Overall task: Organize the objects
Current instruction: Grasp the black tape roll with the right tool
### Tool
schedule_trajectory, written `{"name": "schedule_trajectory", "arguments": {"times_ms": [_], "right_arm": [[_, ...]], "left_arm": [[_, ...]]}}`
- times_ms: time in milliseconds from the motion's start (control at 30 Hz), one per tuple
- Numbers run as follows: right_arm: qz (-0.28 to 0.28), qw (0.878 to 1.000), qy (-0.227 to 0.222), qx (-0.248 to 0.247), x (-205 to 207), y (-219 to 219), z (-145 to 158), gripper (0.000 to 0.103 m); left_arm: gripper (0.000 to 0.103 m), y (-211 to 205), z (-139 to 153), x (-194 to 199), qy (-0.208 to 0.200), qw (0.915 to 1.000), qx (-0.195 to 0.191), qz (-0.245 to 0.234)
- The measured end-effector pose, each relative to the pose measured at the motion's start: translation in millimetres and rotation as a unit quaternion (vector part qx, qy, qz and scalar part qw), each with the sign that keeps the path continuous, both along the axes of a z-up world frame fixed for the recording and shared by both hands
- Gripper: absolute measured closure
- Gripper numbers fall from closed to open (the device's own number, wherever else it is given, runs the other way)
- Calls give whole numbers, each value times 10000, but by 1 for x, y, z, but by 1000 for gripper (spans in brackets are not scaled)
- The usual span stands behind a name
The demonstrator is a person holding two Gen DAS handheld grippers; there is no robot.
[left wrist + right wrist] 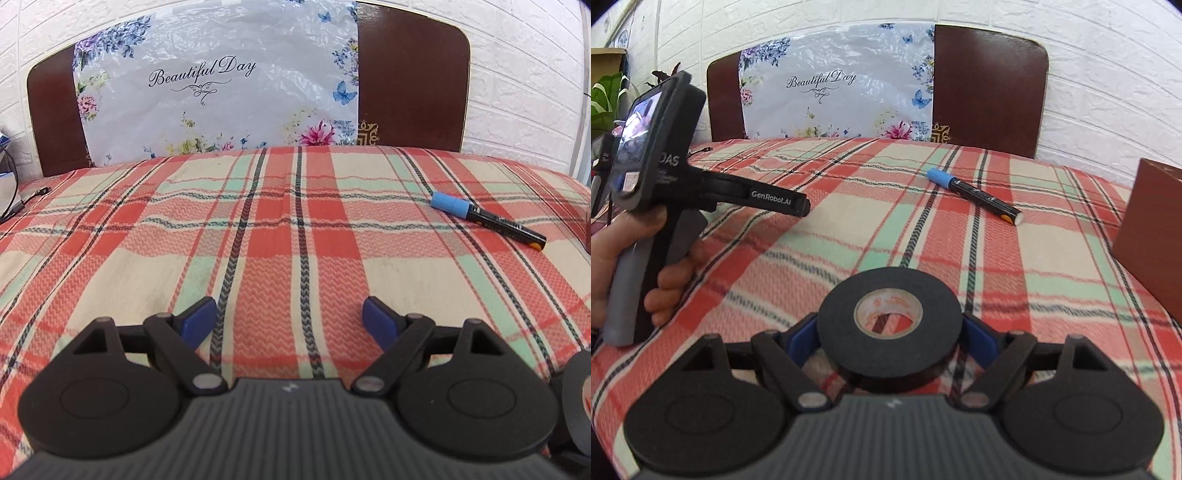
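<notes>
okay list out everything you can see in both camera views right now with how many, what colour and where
tape roll: one, black, between the right gripper's fingers, near edge of the bed
marker: one, black with blue cap, lying on the bedspread, far right
box: one, brown, right edge, only partly in view
bedspread: one, red, cream and green plaid, covering the bed
headboard: one, dark brown, against the wall
floral sheet: one, white, draped over the headboard
left gripper: one, black, blue pads, open, empty
right gripper: one, black, shut on tape roll
</notes>
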State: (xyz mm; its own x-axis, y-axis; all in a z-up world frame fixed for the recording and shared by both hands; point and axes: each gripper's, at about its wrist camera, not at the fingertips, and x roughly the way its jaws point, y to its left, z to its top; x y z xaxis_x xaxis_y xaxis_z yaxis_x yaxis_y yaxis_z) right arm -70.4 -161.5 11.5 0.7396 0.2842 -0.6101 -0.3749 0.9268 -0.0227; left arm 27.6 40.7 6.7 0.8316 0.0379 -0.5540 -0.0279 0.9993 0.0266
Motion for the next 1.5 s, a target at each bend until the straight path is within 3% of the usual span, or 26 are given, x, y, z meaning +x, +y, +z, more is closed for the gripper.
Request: {"name": "schedule_trajectory", "arguments": {"times_ms": [167, 1500], "right_arm": [[-96, 9999, 37, 106, -7, -7, -1, 14], [-155, 9998, -72, 135, -20, -20, -4, 9]], "left_arm": [[15, -4, 0, -13, 34, 10000, 92, -1], [13, -5, -1, -21, 56, 9999, 137, 42]]}}
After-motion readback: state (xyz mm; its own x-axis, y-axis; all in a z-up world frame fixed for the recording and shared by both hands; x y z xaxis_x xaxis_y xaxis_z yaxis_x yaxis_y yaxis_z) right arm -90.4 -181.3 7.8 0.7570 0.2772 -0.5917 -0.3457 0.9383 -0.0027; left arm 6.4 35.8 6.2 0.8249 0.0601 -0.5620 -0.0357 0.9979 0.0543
